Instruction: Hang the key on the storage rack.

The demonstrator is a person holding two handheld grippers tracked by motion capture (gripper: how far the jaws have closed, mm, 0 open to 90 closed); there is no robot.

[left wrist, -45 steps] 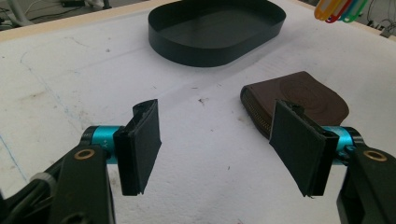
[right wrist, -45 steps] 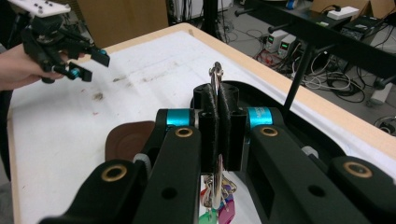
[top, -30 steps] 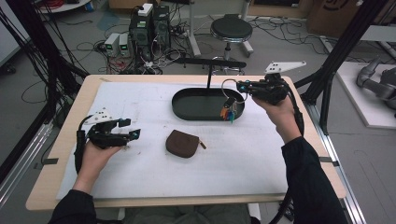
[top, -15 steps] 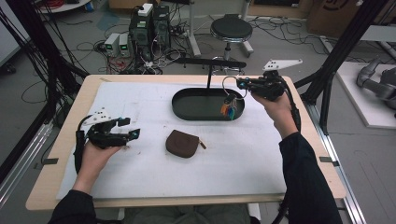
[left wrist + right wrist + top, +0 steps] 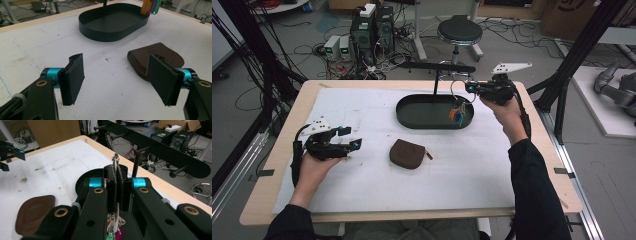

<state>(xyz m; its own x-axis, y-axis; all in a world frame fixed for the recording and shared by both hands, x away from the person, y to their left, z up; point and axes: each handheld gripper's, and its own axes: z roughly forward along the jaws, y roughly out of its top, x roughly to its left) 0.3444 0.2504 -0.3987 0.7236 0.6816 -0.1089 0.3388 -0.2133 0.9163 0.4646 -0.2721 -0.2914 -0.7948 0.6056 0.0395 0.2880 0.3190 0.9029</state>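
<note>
R gripper (image 5: 468, 88) jaws pinched flat on the key ring (image 5: 115, 160); coloured tags (image 5: 456, 114) dangle just below it, over the near end of the black tray (image 5: 412, 117). Vs 1 s ago it has shifted a bit toward the rack bar (image 5: 437, 67) w/ pegs, so hanging looks next. L gripper (image 5: 352, 138) spread, holds nothing, unmoved; brown pouch (image 5: 408, 153) just beside it.

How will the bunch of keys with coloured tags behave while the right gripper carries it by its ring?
The bunch of keys will probably swing, since it hangs loosely under the right gripper, which is shut on the thin metal ring. It looks light, so the grip should hold. The tags may catch the black tray rim, as they dangle just over it.
</note>
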